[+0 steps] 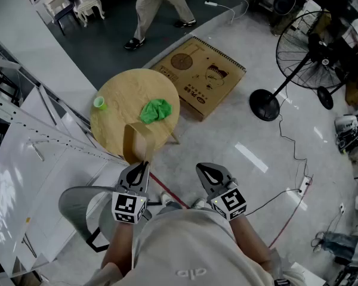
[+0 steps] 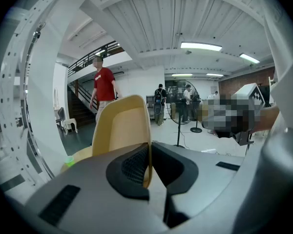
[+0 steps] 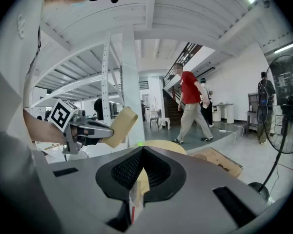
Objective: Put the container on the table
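A tan, thin-walled container (image 1: 137, 143) hangs upright over the near edge of the round wooden table (image 1: 122, 94). My left gripper (image 1: 145, 164) is shut on its rim. In the left gripper view the container (image 2: 121, 126) rises ahead of the left gripper (image 2: 148, 165), and its wall is pinched between the dark pads (image 2: 133, 165). My right gripper (image 1: 204, 170) is off to the right over the floor, shut with nothing in it. In the right gripper view the right gripper (image 3: 141, 155) points toward the table (image 3: 163, 146), with the container (image 3: 119, 126) up at the left.
On the table lie a crumpled green cloth (image 1: 156, 110) and a small green cup (image 1: 99, 103). A flat cardboard box (image 1: 200, 76) lies on the floor behind it. A standing fan (image 1: 313, 55) is at the right and a white metal rack (image 1: 24, 136) at the left. A person (image 1: 158, 5) walks at the back.
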Motion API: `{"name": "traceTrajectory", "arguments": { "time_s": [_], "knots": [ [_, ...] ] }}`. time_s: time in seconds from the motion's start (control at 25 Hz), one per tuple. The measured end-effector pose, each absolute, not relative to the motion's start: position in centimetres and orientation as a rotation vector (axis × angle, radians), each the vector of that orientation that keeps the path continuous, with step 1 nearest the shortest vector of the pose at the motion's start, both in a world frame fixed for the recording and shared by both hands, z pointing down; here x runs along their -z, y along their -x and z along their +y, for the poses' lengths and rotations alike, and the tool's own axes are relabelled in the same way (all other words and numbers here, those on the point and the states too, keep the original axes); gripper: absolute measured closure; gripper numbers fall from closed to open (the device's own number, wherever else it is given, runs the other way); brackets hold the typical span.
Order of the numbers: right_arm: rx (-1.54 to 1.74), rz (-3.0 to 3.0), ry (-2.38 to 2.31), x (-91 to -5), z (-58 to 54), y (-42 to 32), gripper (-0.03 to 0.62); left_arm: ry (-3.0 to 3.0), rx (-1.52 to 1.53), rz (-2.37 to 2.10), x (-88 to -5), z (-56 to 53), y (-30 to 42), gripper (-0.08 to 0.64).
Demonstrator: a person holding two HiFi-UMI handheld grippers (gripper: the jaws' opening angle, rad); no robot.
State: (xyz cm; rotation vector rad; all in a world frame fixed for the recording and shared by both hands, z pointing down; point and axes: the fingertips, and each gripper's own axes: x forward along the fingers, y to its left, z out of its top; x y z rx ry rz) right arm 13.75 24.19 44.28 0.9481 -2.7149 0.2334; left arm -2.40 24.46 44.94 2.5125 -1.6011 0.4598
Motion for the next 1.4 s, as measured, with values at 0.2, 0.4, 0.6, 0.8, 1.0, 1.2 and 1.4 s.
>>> {"name": "traceTrajectory", "arguments": {
  "time_s": [0.2, 0.4, 0.6, 0.8, 1.0, 1.2, 1.4],
  "knots": [
    [-0.229, -2.705, -0.924, -43.6, 24.9, -10.6, 0.566, -2.507, -0.423, -1.565, -44.8, 25.2, 4.5, 0.529],
    [-0.213, -2.691, -0.904, -43.7, 24.5, -7.3, 0.566, -2.494, -0.366, -1.552, -45.2, 25.2, 7.1, 0.529],
    [-0.190, -2.684, -0.920, -43.6, 23.7, -4.2, 0.566, -2.496, -0.343, -1.527, -46.1, 25.0, 10.1, 0.529],
    [-0.186, -2.651, -0.961, -44.3, 22.3, -2.0, 0.566, -2.493, -0.362, -1.495, -47.4, 24.7, 13.0, 0.529],
    [-0.203, -2.638, -0.944, -45.5, 20.3, -0.1, 0.566, -2.450, -0.408, -1.478, -49.8, 24.2, 15.3, 0.529],
    [-0.221, -2.656, -0.889, -47.0, 16.8, 1.7, 0.566, -2.370, -0.421, -1.518, -51.8, 21.8, 16.8, 0.529],
    [-0.213, -2.695, -0.761, -47.5, 11.4, 2.8, 0.566, -2.291, -0.451, -1.587, -52.5, 17.1, 17.2, 0.529]
  ]
}}
